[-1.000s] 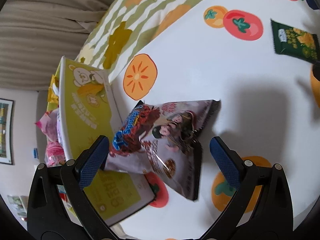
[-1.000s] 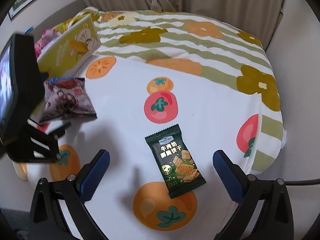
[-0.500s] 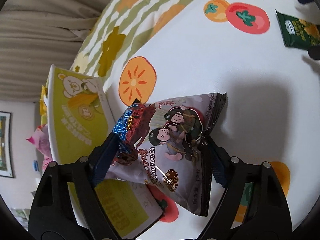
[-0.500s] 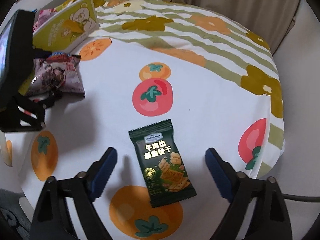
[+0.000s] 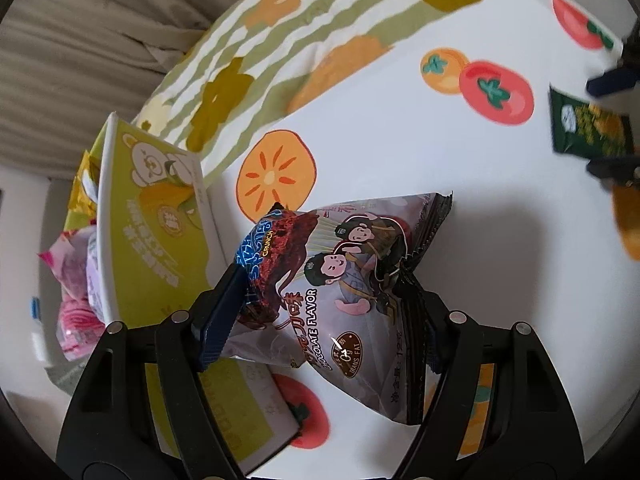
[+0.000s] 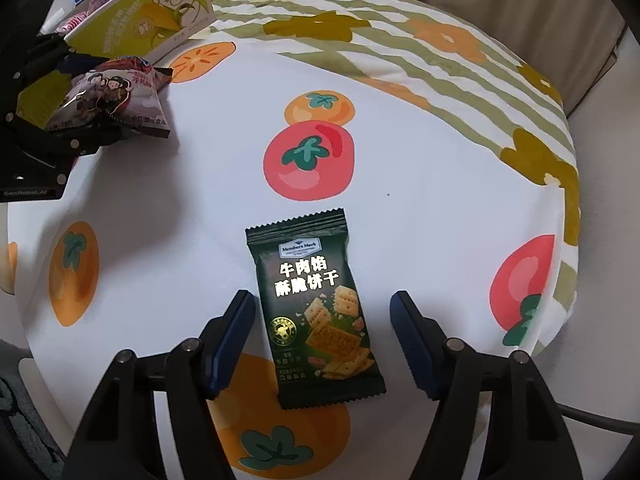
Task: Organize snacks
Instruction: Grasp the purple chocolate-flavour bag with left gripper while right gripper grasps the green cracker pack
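Observation:
A purple chocolate-flavour snack bag [image 5: 340, 280] sits crumpled between the blue pads of my left gripper [image 5: 328, 288], whose jaws are closing and pressing on its sides; the right pad is hidden behind the bag. The same bag [image 6: 112, 96] shows in the right wrist view at far left. A dark green cracker packet [image 6: 316, 312] lies flat on the tablecloth [image 6: 420, 168]. My right gripper [image 6: 322, 300] straddles it with jaws closing, and a small gap remains on each side of the packet.
A yellow-green bear-print box [image 5: 148, 220] stands open just left of the chocolate bag, with pink packets [image 5: 76, 280] behind it. The round table's edge [image 6: 568, 240] curves close on the right. Beige curtains [image 5: 80, 40] hang behind.
Both grippers' jaws have narrowed. The left pads went from standing wide of the chocolate bag to squeezing it. The right gripper came down lower over the green packet.

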Demonstrator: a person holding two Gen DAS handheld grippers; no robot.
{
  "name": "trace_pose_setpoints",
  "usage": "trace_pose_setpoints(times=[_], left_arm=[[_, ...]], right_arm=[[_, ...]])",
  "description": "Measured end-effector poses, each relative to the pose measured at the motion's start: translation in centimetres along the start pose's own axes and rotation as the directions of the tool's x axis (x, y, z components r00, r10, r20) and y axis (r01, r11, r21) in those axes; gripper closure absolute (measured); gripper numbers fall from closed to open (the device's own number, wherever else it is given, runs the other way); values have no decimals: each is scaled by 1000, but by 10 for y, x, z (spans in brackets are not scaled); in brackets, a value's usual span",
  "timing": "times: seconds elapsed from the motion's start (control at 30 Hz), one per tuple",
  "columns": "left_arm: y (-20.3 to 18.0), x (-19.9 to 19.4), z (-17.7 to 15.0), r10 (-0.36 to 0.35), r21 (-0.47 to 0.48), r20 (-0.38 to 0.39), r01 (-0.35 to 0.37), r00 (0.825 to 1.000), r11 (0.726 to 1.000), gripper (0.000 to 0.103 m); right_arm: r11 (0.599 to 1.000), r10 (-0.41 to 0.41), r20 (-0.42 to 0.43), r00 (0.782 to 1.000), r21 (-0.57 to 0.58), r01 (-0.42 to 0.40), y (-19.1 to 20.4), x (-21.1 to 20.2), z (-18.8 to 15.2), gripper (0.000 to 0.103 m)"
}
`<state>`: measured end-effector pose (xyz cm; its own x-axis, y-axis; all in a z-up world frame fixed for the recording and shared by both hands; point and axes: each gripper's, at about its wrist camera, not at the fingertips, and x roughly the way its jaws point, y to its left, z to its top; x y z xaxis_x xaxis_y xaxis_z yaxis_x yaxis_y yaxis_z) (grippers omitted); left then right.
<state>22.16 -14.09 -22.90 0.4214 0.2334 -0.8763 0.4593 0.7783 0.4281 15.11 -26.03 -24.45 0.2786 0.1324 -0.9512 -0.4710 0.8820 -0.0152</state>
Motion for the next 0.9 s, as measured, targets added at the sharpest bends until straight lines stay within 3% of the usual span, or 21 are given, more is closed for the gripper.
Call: trace_pose_setpoints(times=[0.2,0.4,0.57,0.77,0.9], left_arm=[[4,-13,0,-37,-76,24,39,999,996,31],[14,-35,-1,-83,-166,71,94,994,982,31],[33,-65,-2,-109,-227,142,140,984,964,31],[85,-112,-13,-141,-338,258,226,956,914,31],[131,-139,-28,-117,-392,324,246,939,886,31]], right_arm=[[1000,14,14,1000,-27,-14,6,-3,-1,60],[1000,31,21,999,-3,-31,8,-7,-1,62],[998,47,77,996,46,-51,12,-33,12,62],[992,56,192,980,101,-76,29,-87,45,62],[989,66,263,962,110,-98,49,-120,77,62]])
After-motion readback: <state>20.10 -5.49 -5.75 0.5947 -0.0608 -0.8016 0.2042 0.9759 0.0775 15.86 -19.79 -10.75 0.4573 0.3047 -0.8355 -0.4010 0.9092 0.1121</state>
